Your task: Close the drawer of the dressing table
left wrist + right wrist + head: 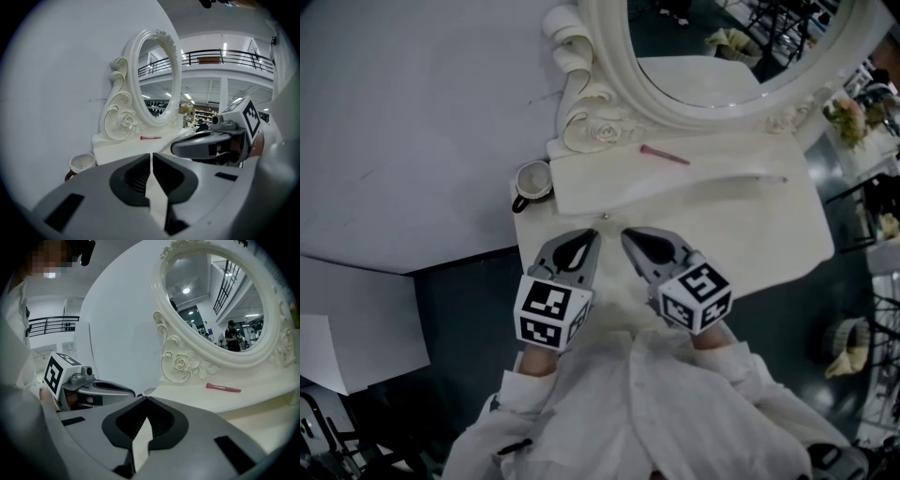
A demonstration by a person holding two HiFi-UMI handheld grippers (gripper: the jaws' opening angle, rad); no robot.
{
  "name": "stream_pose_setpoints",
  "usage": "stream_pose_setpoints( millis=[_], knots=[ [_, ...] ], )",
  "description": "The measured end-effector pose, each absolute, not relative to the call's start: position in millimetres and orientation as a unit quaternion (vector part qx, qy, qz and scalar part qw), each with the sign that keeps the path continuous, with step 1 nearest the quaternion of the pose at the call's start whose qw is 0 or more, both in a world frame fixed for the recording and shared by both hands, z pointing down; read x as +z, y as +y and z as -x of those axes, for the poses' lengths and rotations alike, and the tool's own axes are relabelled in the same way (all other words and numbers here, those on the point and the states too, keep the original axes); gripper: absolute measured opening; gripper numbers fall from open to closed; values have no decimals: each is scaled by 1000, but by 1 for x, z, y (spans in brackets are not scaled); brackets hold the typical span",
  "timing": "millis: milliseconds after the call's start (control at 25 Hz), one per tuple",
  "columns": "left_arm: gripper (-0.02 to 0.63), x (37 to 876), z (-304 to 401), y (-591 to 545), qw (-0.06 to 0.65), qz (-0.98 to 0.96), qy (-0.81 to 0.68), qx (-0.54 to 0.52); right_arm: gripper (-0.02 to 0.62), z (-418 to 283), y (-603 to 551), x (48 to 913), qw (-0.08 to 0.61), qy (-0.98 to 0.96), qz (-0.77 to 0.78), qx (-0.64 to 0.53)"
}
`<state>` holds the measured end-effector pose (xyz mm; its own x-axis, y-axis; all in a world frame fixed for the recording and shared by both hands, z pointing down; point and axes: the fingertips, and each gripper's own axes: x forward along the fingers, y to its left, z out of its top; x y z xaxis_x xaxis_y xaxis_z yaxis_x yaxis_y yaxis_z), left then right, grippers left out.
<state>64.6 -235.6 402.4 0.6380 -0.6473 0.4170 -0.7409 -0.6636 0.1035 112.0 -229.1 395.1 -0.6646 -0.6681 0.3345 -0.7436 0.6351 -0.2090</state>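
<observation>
The cream dressing table [769,225] stands against a white wall, with its oval mirror [722,47] at the back. I cannot see its drawer in any view; my grippers and white sleeves cover the table's front edge. My left gripper [594,233] hovers over the near part of the tabletop, shut, with nothing between its jaws [151,155]. Right beside it my right gripper [626,233] is also shut and empty [146,399]. Both point toward the mirror, tips close together, touching nothing.
A white mug [532,181] sits at the table's left rear corner. A pink stick [664,155] lies on the raised shelf [609,183] under the mirror. Flowers [848,117] stand to the right, dark floor on both sides.
</observation>
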Motion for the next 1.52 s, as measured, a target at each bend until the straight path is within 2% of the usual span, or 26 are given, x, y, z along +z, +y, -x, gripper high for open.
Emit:
stream_pose_setpoints(
  millis=[400,1520],
  knots=[
    [9,386,-62,-214,141,-906,-369,152,8,-112,-211,373,82,-899,-409,132],
    [8,422,-70,-191,164,-907,-334,196,8,-105,-190,393,96,-889,-415,166]
  ],
)
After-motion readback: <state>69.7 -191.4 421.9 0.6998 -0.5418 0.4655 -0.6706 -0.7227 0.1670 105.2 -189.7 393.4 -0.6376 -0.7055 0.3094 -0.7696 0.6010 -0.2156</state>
